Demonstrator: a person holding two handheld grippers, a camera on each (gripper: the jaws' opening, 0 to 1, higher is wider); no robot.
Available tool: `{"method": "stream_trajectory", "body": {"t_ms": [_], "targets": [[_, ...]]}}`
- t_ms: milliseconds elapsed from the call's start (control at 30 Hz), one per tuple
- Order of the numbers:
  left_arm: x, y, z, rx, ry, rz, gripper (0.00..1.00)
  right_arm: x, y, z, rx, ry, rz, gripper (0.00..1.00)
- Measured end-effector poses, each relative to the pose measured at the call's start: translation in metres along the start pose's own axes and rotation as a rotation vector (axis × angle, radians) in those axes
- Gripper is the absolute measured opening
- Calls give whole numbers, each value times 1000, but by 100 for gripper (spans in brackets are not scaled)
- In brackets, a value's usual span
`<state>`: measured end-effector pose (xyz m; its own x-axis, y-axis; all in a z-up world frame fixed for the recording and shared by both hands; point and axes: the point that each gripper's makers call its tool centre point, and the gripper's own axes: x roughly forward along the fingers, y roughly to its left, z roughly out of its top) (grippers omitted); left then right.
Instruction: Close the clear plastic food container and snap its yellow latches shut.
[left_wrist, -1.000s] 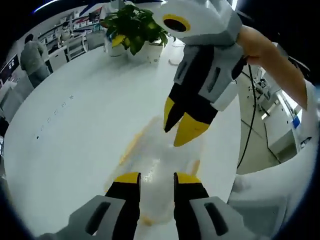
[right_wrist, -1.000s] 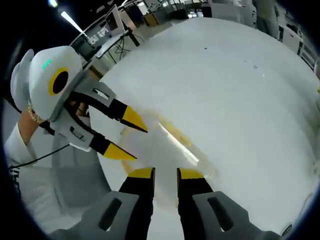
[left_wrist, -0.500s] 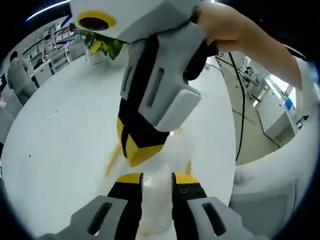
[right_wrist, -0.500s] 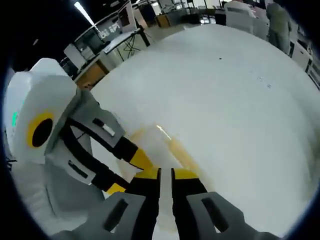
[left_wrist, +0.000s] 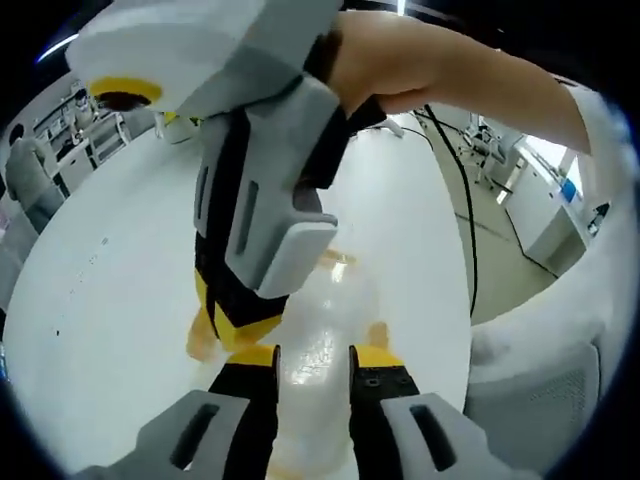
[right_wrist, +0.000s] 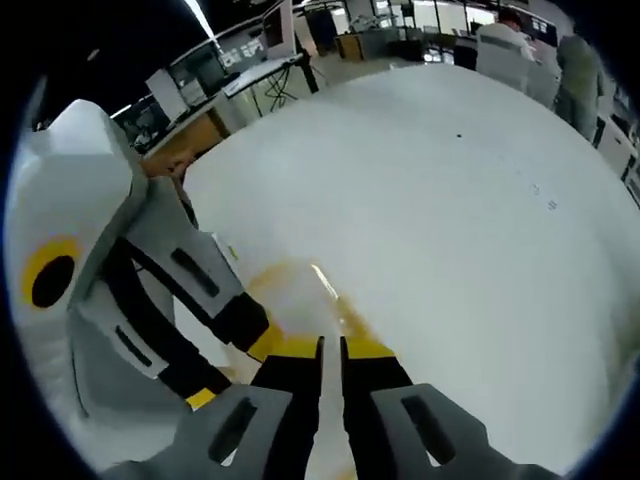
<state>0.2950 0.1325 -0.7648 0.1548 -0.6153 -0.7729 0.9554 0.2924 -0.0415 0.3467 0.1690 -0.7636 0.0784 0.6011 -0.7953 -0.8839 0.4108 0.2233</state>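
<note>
Ideally the right gripper (right_wrist: 330, 348), jaws nearly pressed together, bears straight down on the clear container's (left_wrist: 325, 330) yellow latch (right_wrist: 352, 318) while the spread left gripper (left_wrist: 313, 355) braces its sides.

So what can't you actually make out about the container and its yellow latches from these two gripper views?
- Left gripper view: the right gripper covers one side of the container, hiding the latch there.
- Right gripper view: the left gripper and the view's own near-closed gripper hide the container's near part.
- Both views: the clear lid is blurred; whether it is seated or any latch snapped cannot be told.
</note>
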Motion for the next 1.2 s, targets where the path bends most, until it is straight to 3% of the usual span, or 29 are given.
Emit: {"method": "stream_trajectory", "body": {"t_ms": [267,467,533,600,667,767,833,1033,1200], "targets": [[-1,-13,-2,41,-16,-41,35,3,4,-2,-98,52,32,7],[1,-16,-4,141,-2,-10,37,-2,4,0,-108,40,70,11],[1,-17,-5,155,0,-1,38,-6,-1,4,-114,6,52,20],[2,-17,-6,209,6,11,38,-7,-8,2,-120,13,35,31],[2,-17,-7,221,9,15,38,-6,-11,-5,-113,34,61,29],[3,-15,-6,229,10,29,36,-5,-6,-18,-216,65,105,23],[3,-14,-6,241,10,37,35,-1,-9,-16,-287,55,109,23],[4,-15,-7,241,20,56,35,2,-8,-11,-231,49,162,21],[5,-16,-10,320,43,91,37,6,-6,-9,-214,48,205,21]]}}
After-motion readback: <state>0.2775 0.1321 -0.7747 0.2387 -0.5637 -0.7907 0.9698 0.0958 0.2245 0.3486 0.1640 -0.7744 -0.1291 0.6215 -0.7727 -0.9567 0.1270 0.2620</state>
